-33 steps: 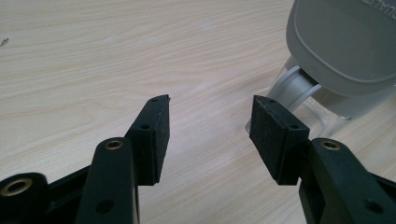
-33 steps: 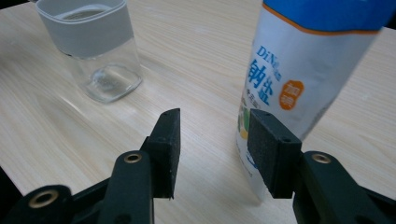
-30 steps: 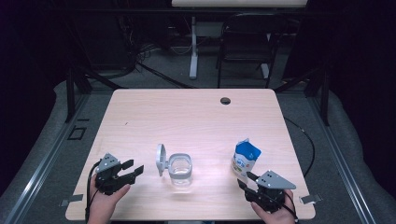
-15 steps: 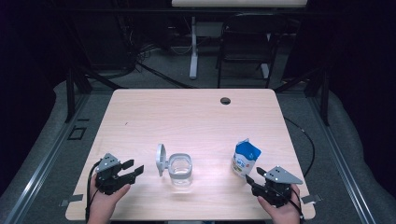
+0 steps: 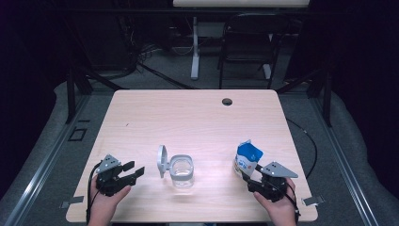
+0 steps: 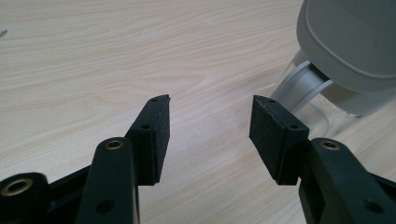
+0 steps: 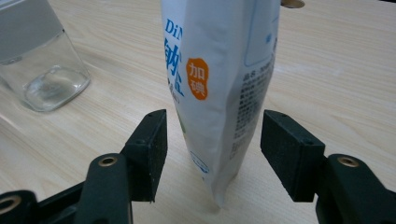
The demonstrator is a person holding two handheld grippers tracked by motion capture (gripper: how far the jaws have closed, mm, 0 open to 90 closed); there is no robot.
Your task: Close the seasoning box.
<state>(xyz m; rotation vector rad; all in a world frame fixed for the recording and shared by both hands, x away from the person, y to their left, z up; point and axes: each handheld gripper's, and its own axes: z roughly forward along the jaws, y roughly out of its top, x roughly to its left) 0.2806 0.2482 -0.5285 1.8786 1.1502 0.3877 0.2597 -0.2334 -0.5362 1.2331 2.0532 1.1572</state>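
Observation:
A clear glass jar (image 5: pixel 181 170) stands at the table's front middle with its grey flip lid (image 5: pixel 162 161) swung open to the left. A blue and white pouch (image 5: pixel 248 158) stands upright to its right. My left gripper (image 5: pixel 134 172) rests left of the jar, open and empty; the left gripper view has its own gripper (image 6: pixel 210 135) aimed at the lid (image 6: pixel 355 42) with bare table between the jaws. My right gripper (image 5: pixel 248 181) is open just in front of the pouch. In the right gripper view the pouch (image 7: pixel 224 84) stands between the open jaws of the gripper (image 7: pixel 212 135), apart from both pads.
The light wood table (image 5: pixel 188 122) has a round cable hole (image 5: pixel 227 101) near its far edge. A dark chair (image 5: pixel 249 42) and a desk leg stand beyond the table. The jar (image 7: pixel 42 60) appears at the upper left of the right gripper view.
My right gripper has shifted forward so its jaws now flank the pouch. The left gripper, jar and pouch have stayed put.

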